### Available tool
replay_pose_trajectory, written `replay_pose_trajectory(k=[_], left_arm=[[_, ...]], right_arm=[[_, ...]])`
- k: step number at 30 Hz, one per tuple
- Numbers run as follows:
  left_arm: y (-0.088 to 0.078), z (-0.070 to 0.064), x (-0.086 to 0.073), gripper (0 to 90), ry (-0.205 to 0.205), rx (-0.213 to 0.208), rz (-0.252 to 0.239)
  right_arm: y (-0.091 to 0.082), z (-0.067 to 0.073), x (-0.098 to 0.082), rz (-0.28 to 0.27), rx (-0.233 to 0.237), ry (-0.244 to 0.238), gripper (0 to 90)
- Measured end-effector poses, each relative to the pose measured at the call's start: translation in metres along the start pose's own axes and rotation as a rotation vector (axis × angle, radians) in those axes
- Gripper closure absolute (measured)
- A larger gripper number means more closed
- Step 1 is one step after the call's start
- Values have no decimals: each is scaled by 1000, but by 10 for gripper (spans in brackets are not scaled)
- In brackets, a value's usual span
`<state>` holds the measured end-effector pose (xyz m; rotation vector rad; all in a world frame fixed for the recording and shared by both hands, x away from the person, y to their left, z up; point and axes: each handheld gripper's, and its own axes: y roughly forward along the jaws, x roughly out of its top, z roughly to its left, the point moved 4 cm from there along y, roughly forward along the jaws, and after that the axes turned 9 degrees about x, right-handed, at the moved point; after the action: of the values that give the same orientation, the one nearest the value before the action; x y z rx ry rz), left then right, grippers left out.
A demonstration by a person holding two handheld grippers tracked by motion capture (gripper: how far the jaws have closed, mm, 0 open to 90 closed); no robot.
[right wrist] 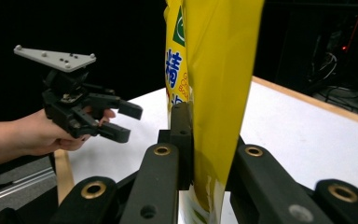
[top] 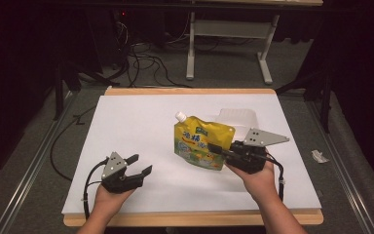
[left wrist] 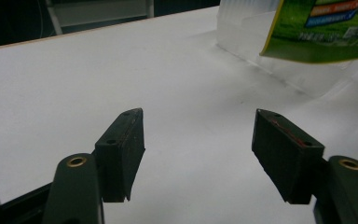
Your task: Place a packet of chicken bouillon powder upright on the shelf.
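A: What was on the white-covered rectangular table with the wooden edge (top: 126,126)?

B: Largest after the table, a clear, frosted plastic tub (top: 237,117) sat at the far right of centre. In front of it, the yellow spouted stand-up pouch with green print and a white cap (top: 199,141) was held up off the surface, tilted, spout to the far left.

A: Held by what?

B: The right gripper (top: 219,148) was clamped on the pouch's right edge; in the right gripper view its black jaws pinched the thin yellow film (right wrist: 214,107) flat between them. The left gripper (top: 139,165), near left, stood spread wide with nothing between its jaws, well apart from the pouch.

A: What could have gone wrong?

B: The grip was on an edge only, so I judged the soft, full pouch could sag, swing or slide out of the jaws and drop onto the table. If it was bound for the tub, the swinging bottom might have knocked that light tub aside. The left gripper was too far off to steady either.
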<state>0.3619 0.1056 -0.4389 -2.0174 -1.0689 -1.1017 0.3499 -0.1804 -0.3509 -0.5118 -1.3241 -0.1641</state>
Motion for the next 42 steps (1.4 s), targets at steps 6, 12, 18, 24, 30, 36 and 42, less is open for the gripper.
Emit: replay_pose_trajectory(k=[6,12,18,24,30,36,42], left_arm=[[0,-1,0,349,2,-8,1],[0,-3,-1,350,1,-11,2],[1,-2,-3,350,-1,-8,12],[1,-1,-2,349,-11,-2,10],[0,1,-1,349,-28,7,4],[1,3,-2,349,-33,16,8],[2,3,-1,349,-55,23,9]], right_arm=[[-12,-15,9,0,-38,3,843],[-28,-32,12,7,-83,3,844],[-46,-53,12,-1,-132,22,845],[-61,-75,9,-6,-173,31,845],[-73,-96,5,-4,-194,36,846],[-82,-113,4,-13,-189,23,845],[-83,-127,-1,-19,-174,23,845]])
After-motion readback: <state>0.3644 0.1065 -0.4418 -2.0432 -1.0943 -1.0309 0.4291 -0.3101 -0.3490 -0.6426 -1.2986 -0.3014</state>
